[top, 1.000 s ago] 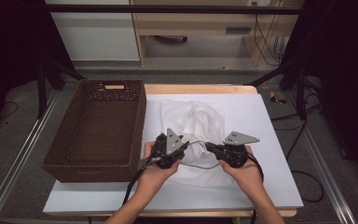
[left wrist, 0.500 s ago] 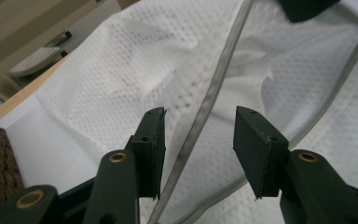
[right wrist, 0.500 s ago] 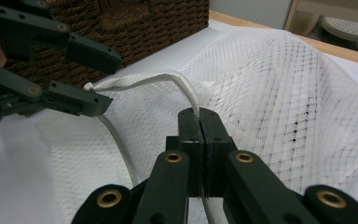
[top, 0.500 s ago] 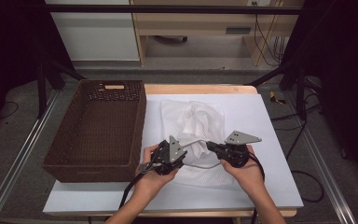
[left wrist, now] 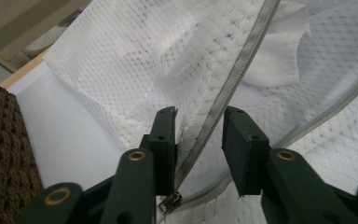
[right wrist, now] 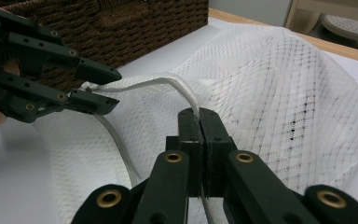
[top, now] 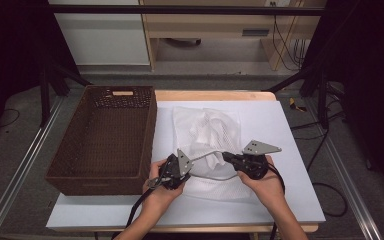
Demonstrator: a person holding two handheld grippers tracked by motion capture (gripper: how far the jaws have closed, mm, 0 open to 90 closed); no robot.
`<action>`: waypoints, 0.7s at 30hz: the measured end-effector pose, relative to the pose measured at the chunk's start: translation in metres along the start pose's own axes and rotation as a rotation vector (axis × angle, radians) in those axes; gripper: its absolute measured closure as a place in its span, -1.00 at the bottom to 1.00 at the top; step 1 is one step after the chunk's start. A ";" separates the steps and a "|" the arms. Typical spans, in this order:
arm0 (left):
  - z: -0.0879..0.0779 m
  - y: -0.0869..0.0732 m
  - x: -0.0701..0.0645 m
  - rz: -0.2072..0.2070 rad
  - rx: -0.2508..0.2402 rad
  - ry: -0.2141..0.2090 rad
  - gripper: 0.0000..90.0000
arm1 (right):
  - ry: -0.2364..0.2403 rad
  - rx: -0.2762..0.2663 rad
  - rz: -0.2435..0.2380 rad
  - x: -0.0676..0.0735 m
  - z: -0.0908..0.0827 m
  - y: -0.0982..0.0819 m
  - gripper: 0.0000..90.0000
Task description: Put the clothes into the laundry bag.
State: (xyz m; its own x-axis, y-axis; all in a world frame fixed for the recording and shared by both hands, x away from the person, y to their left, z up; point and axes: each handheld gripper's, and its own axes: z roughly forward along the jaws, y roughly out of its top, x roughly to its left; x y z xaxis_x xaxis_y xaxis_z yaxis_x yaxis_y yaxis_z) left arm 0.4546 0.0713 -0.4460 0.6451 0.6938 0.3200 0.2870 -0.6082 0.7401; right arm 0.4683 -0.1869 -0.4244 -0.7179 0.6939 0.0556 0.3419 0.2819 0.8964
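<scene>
White mesh zip-up laundry bag [top: 210, 145] lies flat on the white table top [top: 290, 200], mid-table, just right of the dark brown woven wicker basket [top: 105, 140]. White cloth inside the bag, seen thru the mesh.

R gripper [top: 228, 158]: jaws clamped tight on the bag's opening edge, gripping the white zip tape [right wrist: 168, 84]. In the right gripper view the tape comes out from between its jaws and arcs over toward the other gripper.

L gripper [top: 184, 170]: at the bag's near-left corner, beside the basket's front corner. Jaws part open and just been closing; grey zipper line [left wrist: 233, 88] runs between them w/ a gap on both sides, pads not pressing on it. Small metal zip slider [left wrist: 168, 204] sits low by the inner jaw, near the base; can't tell if it touches.

Bag edge stretched between the 2 grippers, opening gaping a bit. Grippers near each other, not touching.
</scene>
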 end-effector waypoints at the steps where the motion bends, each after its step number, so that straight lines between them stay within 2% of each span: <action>1: 0.000 -0.001 0.000 0.002 0.005 0.001 0.53 | 0.002 0.003 -0.001 0.000 0.000 0.000 0.98; 4: -0.001 -0.003 0.001 -0.008 -0.001 -0.004 0.78 | 0.007 0.014 -0.008 0.000 0.001 -0.001 0.98; 7: -0.004 -0.003 0.003 -0.027 0.003 -0.026 0.93 | 0.012 0.029 -0.016 -0.001 0.003 -0.003 0.98; 10: -0.010 -0.003 0.003 -0.020 -0.004 -0.028 0.96 | 0.016 0.047 -0.029 -0.001 0.005 -0.004 0.98; 15: -0.021 -0.002 0.002 -0.047 -0.010 -0.052 0.96 | 0.029 0.079 -0.047 -0.002 0.003 -0.005 0.98; 21: -0.032 0.003 -0.003 -0.043 -0.023 -0.072 0.96 | 0.034 0.085 -0.071 -0.003 -0.005 -0.001 0.98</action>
State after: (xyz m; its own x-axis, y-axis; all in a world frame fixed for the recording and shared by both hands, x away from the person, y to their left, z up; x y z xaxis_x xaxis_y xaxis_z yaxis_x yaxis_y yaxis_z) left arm 0.4312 0.0797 -0.4254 0.6820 0.6891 0.2449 0.2996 -0.5688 0.7660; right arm 0.4667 -0.1922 -0.4228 -0.7617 0.6479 0.0090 0.3382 0.3856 0.8584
